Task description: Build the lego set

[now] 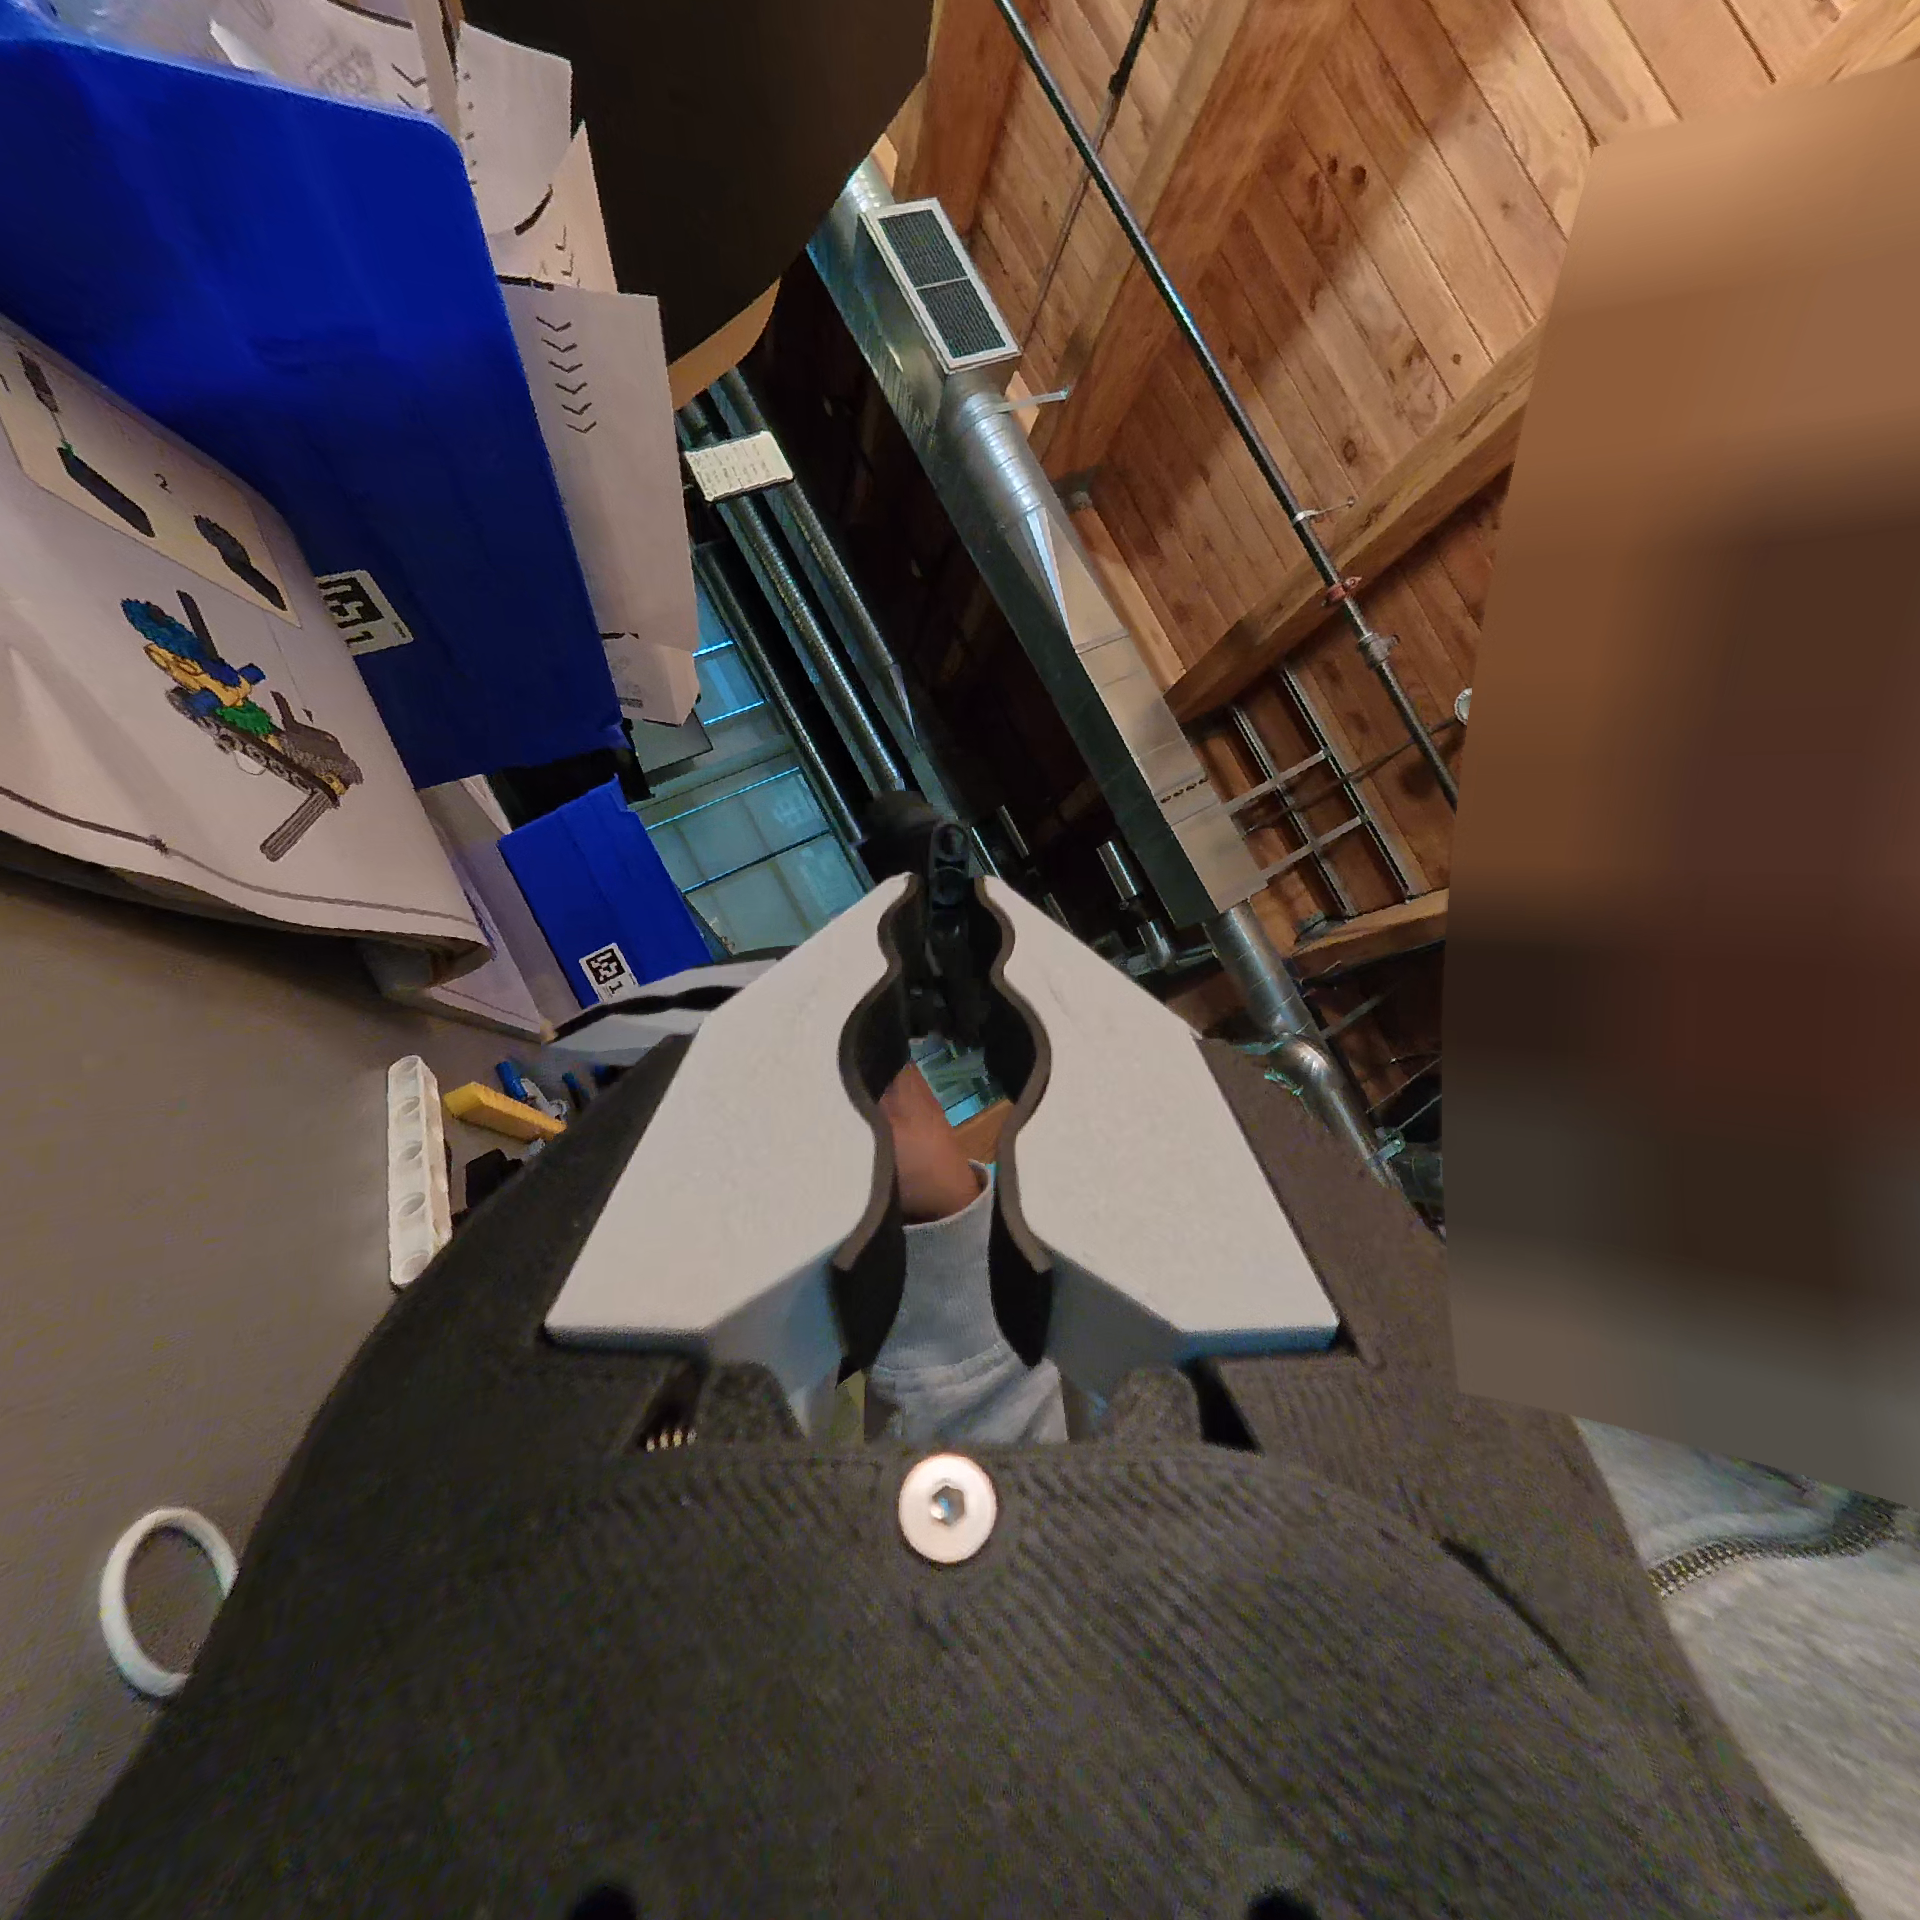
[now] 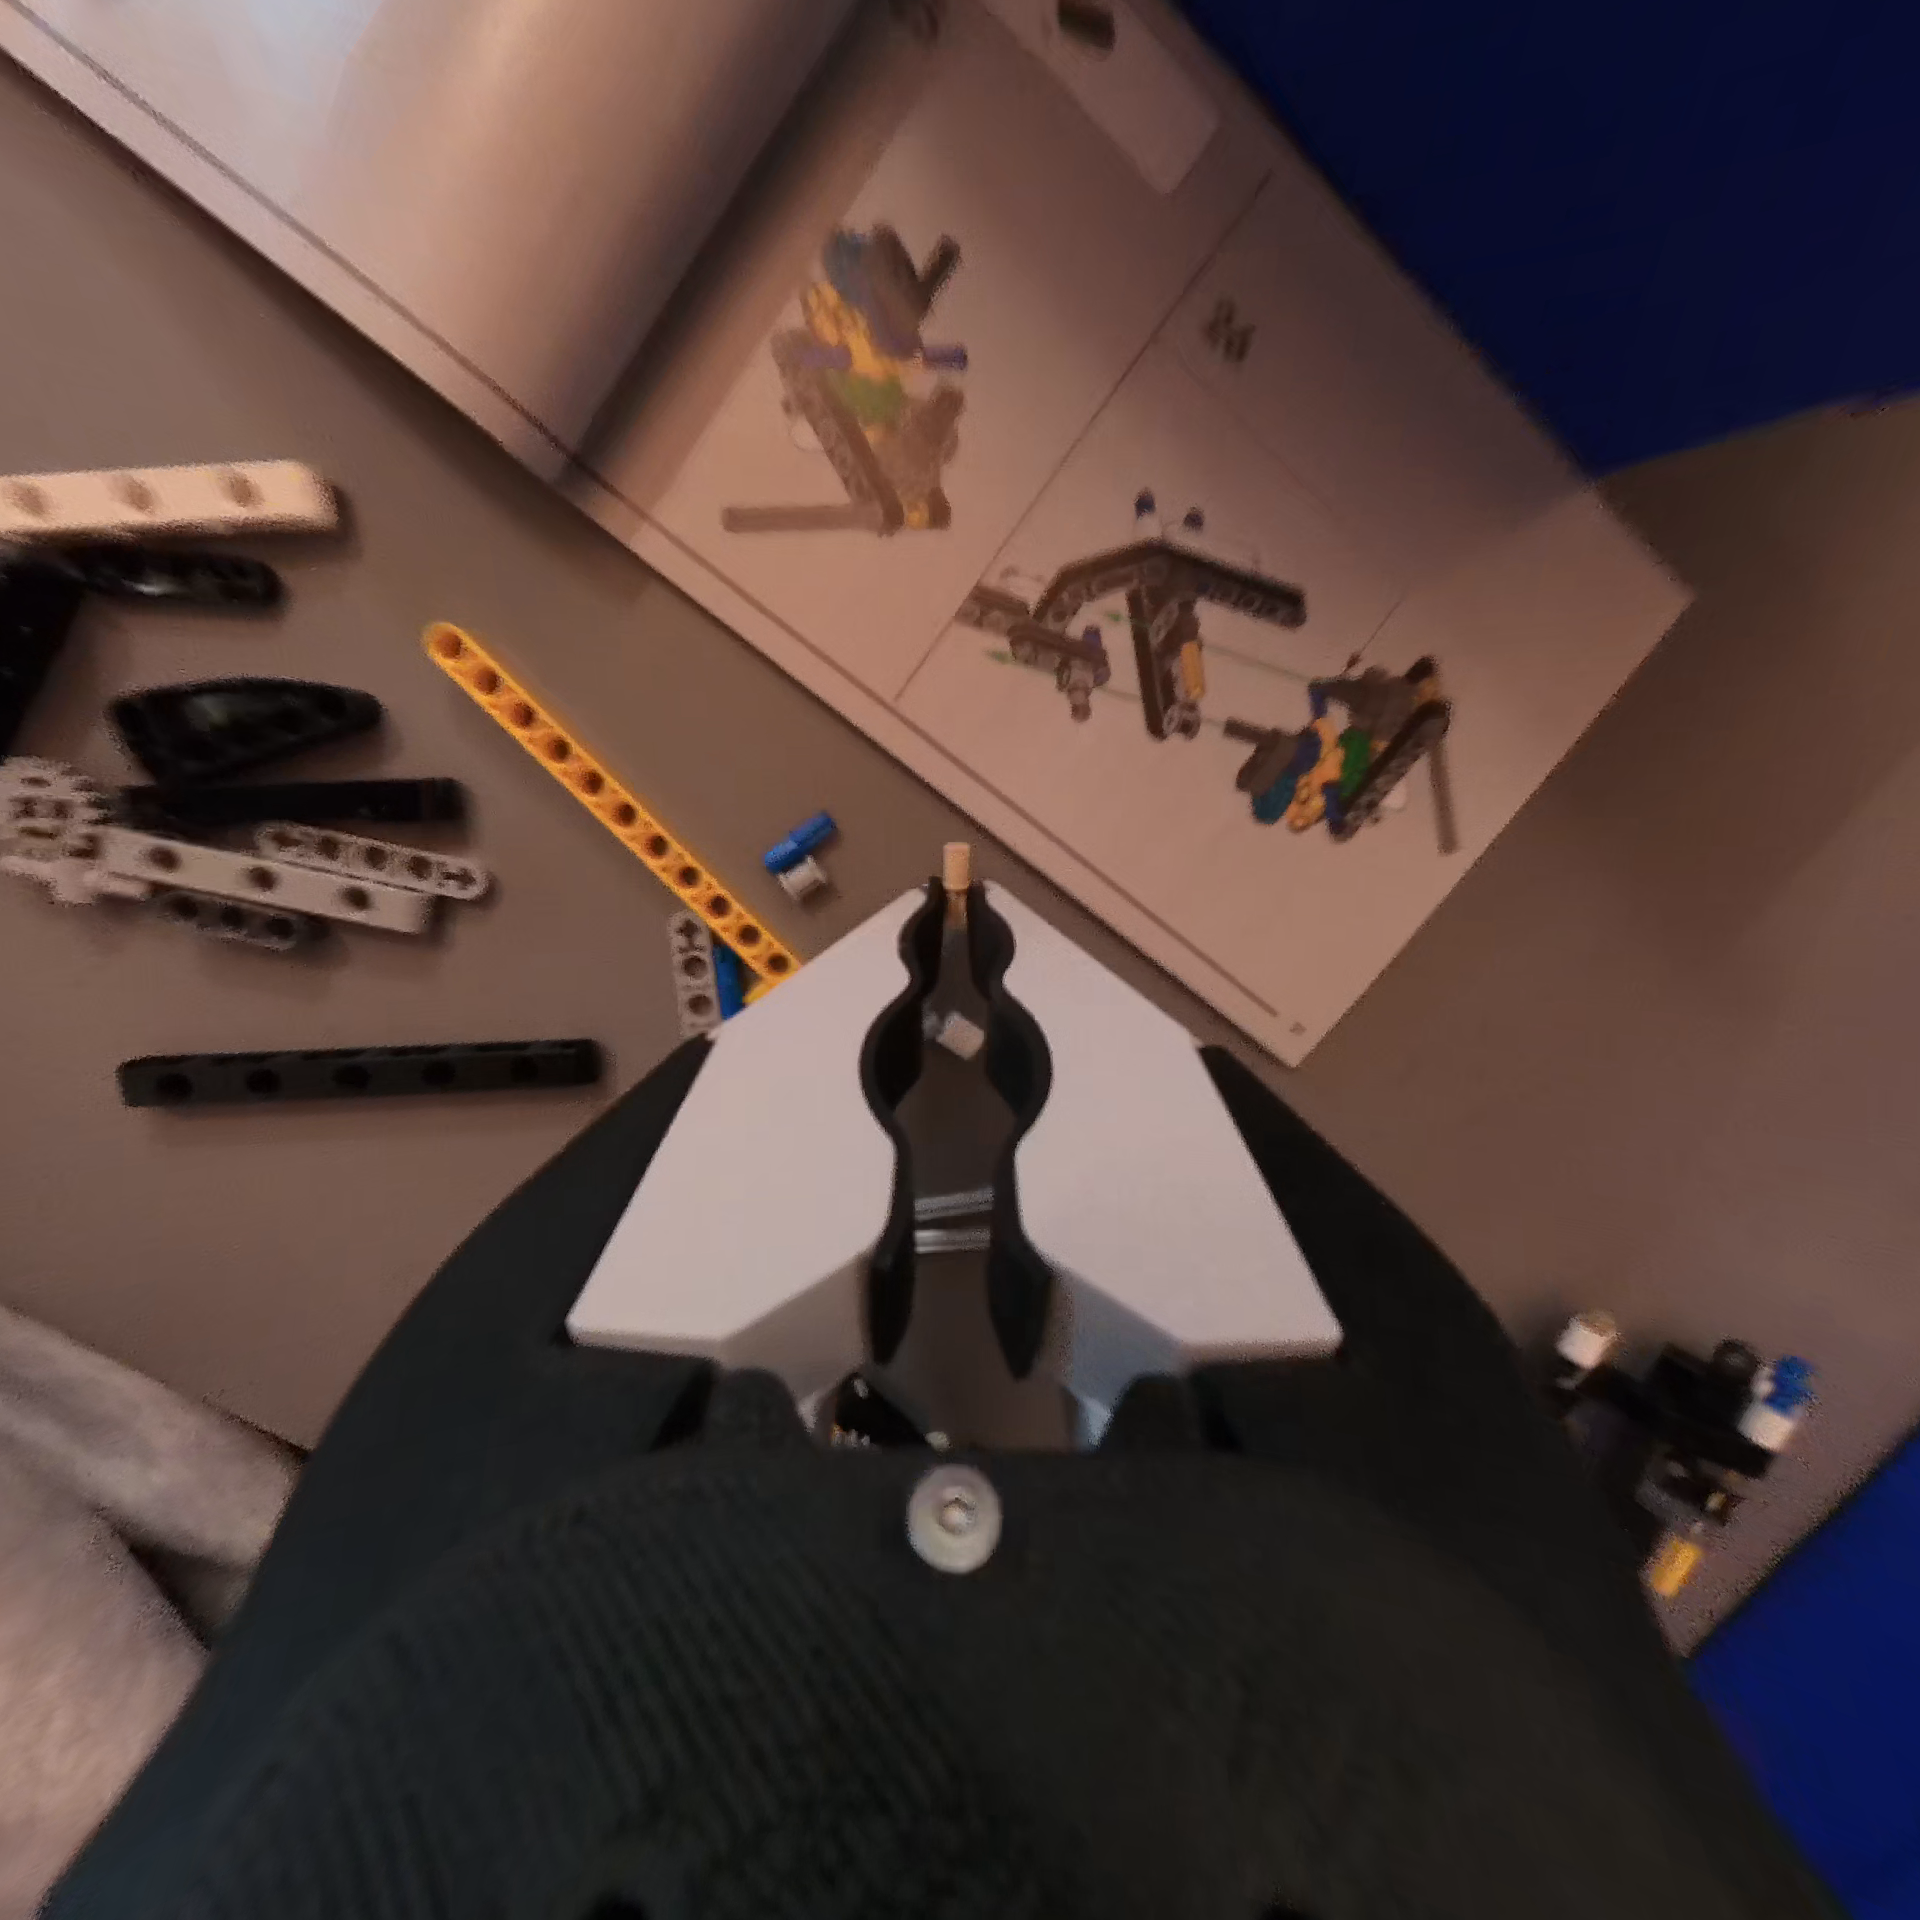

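Observation:
My left gripper [image 1: 945,883] is shut on a black lego piece [image 1: 948,862] and is tilted up toward the ceiling, well above the table. A hand and grey sleeve show behind its jaws. My right gripper [image 2: 954,891] is shut on a small tan pin [image 2: 954,864] and points down at the grey table, near the corner of the open instruction booklet [image 2: 1143,436]. Loose parts lie left of it: a long yellow beam [image 2: 603,795], a black beam [image 2: 358,1072], a blue pin [image 2: 800,840] and grey beams [image 2: 260,883].
A partly built black assembly [image 2: 1683,1423] sits at the right by a blue bin [image 2: 1829,1704]. In the left wrist view there are a blue bin [image 1: 291,312], the booklet [image 1: 187,675], a white beam [image 1: 416,1164] and a white ring [image 1: 161,1600] on the table.

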